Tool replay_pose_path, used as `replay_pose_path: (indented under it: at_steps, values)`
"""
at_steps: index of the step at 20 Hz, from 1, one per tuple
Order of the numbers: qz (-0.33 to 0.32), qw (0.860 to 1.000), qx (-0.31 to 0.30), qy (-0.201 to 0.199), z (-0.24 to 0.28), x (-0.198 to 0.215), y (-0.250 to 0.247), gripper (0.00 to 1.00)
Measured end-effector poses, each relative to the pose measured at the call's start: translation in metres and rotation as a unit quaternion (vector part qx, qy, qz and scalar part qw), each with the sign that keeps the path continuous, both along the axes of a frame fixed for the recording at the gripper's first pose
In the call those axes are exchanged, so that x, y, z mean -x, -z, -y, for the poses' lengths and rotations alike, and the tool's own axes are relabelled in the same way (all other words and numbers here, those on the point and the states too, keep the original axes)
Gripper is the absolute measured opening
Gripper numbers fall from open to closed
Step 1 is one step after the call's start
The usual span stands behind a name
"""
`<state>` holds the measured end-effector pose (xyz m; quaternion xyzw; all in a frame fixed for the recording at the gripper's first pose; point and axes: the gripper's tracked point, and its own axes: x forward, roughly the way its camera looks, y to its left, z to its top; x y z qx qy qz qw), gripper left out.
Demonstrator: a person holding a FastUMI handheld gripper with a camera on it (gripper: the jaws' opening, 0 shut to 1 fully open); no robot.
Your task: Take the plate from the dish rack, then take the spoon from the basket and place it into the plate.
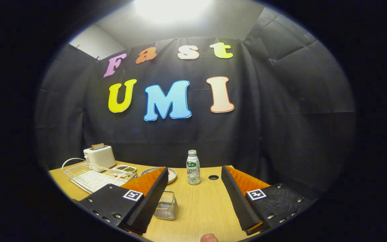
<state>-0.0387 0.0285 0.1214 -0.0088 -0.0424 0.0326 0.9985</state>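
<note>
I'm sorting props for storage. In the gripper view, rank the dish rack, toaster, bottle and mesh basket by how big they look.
1. Dish rack, clearly largest.
2. Toaster.
3. Bottle and mesh basket: alike; the basket sits nearer the camera, beside the open tongs, so I won't rank them.

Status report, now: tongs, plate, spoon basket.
Tongs open, nothing between them. Plate lies flat on table beyond the fingers, dish rack beside it. Basket close by one finger. Bottle stands ahead.

I see white toaster (pixel 99 156) with bread slice at table's (pixel 200 205) far left, small food tray (pixel 125 168) beside it, bottle (pixel 193 167) upright mid-table.
</note>
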Motion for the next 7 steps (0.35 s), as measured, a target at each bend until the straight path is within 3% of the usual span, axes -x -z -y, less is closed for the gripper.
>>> replay_pose_path:
  at_steps: [7]
  values:
    - [-0.026, 0.999, -0.043, 0.003, 0.029, -0.034, 0.093, 0.97]
